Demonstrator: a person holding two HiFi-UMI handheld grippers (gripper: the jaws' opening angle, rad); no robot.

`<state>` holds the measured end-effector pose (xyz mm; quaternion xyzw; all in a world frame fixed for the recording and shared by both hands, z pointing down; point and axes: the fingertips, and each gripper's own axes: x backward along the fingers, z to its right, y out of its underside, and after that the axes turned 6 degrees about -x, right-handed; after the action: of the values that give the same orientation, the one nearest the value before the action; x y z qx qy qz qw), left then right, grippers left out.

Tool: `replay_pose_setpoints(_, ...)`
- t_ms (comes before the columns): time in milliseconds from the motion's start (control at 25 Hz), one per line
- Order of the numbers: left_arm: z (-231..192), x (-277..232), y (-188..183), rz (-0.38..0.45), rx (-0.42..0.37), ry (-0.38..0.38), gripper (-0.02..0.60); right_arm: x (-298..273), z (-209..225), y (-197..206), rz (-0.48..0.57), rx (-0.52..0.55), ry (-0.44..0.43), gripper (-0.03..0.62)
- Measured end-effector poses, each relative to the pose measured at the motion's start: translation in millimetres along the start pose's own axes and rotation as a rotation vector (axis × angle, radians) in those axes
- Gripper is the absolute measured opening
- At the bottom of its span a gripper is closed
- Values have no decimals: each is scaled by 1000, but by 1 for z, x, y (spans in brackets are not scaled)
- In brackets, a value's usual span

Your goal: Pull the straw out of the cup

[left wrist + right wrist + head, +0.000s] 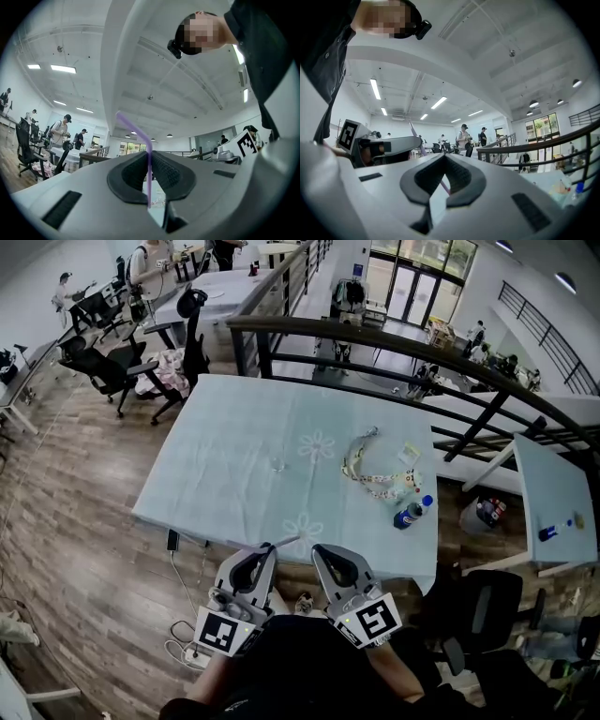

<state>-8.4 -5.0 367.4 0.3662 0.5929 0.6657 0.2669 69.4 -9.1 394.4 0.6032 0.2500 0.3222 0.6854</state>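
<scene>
A thin purple bendy straw (149, 173) runs upright between the pads of my left gripper (150, 155), which is shut on it; its bent top leans up and left. In the head view the left gripper (270, 549) and right gripper (319, 551) sit side by side at the near edge of the pale blue table (234, 427), and the straw (287, 541) pokes out past the left tips. My right gripper (445, 157) has its pads together with nothing gripped. A small clear object (276, 464) stands mid-table, too small to tell whether it is the cup.
A patterned lanyard (370, 474) and a blue-capped bottle (411, 512) lie on the table's right side. A dark railing (394, 343) runs behind the table. Office chairs (112, 367) stand at far left, cables (178, 634) lie on the floor, and a second table (553, 493) is at right.
</scene>
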Motion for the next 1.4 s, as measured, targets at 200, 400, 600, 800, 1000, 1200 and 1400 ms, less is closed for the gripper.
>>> replay_pose_setpoints(200,-3,2,4,-13,-4,-29,32,-6,0,0,-8,5,-30,6)
replay_pose_setpoints(400,-8,3,6,-16,-2,-58,32,-10,-2,-1,-6,14,-47,6)
replay_pose_setpoints(600,-12,2,5,-7,-8,-71,32,-14,-3,1,-5,19,-58,6)
replay_pose_setpoints(800,-14,1,4,-8,-14,-77,32,-16,-3,0,-3,18,-70,6)
replay_pose_setpoints(1000,-17,-2,4,-7,-19,-85,32,-19,0,0,-3,14,-73,6)
replay_pose_setpoints(1200,-18,-5,6,-13,-23,-91,32,-20,4,2,-5,15,-76,6)
replay_pose_setpoints(1400,-20,-6,8,-18,-21,-94,32,-22,5,2,-8,13,-78,5)
